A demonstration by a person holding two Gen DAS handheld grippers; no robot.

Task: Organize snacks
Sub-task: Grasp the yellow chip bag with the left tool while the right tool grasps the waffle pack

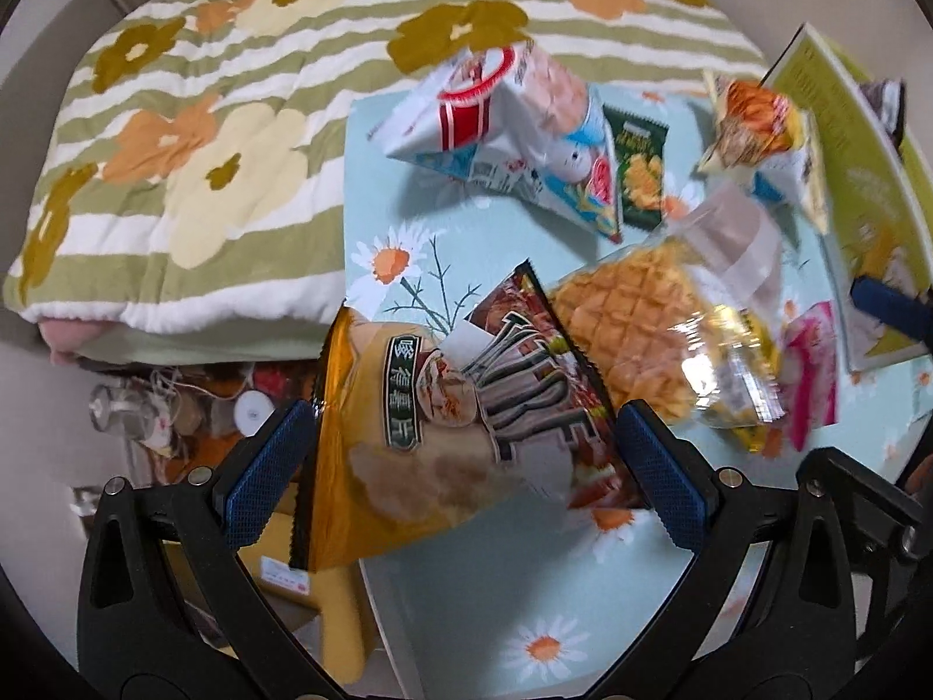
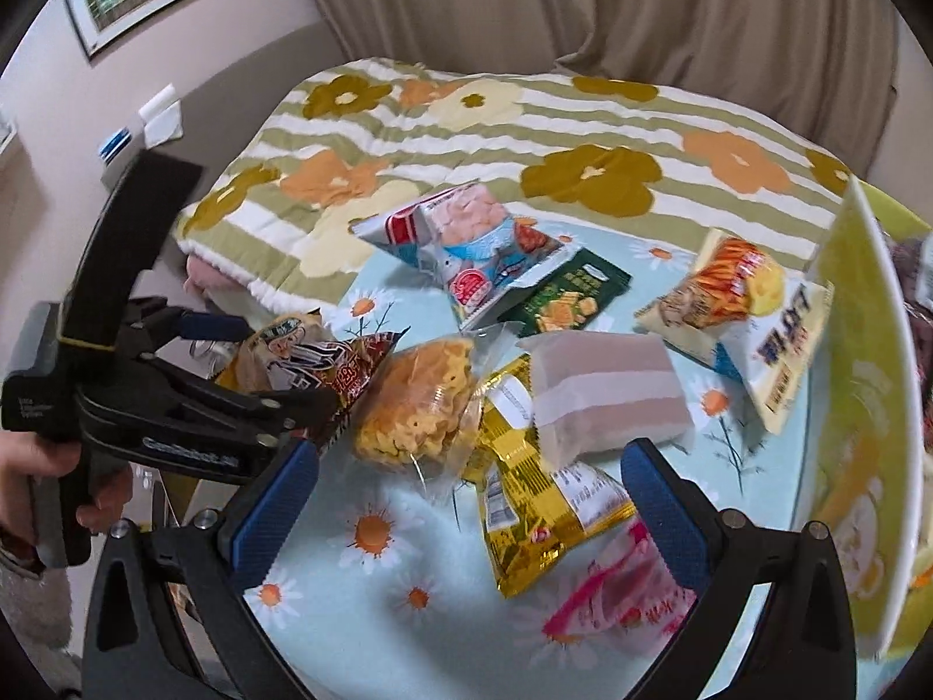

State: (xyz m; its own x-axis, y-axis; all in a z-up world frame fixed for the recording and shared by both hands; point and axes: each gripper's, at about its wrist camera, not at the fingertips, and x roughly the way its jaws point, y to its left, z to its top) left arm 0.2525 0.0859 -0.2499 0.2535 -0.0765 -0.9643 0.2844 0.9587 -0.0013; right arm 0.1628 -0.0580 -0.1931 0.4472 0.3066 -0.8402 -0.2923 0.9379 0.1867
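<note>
The left gripper (image 1: 460, 461), at the bottom of its frame, stands wide around 2 overlapping packets at the table edge: an orange chip bag (image 1: 379, 437) and a red-brown packet (image 1: 536, 385). Whether the pads actually press them I cannot tell. Best to close on 1 bag only, near its sealed seam, so the other does not drag off the edge.

The right gripper (image 2: 460, 501) gapes empty low in its frame, over a gold packet (image 2: 536, 501) and a pink packet (image 2: 606, 589). Beyond lie 1 waffle pack (image 2: 414, 408) and 1 layered cake (image 2: 606, 391) mid-frame, then 1 white-red bag (image 2: 466, 245), 1 green packet (image 2: 560, 297) and 1 fries bag (image 2: 735, 286) further up. That makes 9 snacks, with 1 yellow-green box (image 2: 857, 396) upright at right.
</note>
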